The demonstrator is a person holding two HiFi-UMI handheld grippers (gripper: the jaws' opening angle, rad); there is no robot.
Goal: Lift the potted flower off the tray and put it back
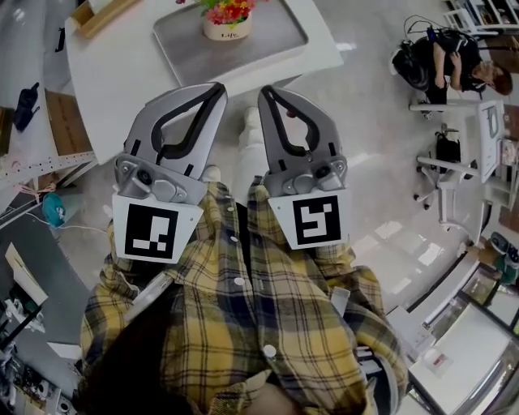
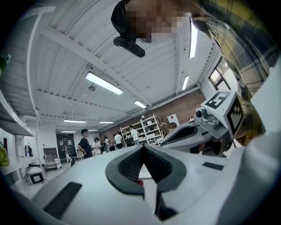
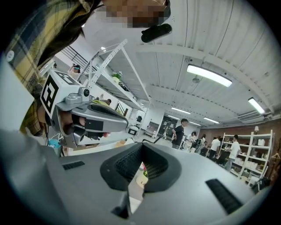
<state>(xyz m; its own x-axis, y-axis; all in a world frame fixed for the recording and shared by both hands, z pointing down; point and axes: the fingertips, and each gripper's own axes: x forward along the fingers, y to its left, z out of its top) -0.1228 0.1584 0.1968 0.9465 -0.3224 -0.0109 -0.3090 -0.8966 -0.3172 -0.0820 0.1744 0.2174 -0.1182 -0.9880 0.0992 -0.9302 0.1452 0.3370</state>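
The potted flower (image 1: 227, 23) stood on the grey tray (image 1: 280, 36) at twelve o'clock on the white table (image 1: 122, 77); the left tongs (image 1: 217, 87) and right tongs (image 1: 268, 92) were side by side at its six o'clock, both clenched, empty.

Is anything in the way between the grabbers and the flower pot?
Nothing visible. The left gripper and right gripper, both shut and empty, point toward the potted flower on its tray; only bare table and tray lie between.
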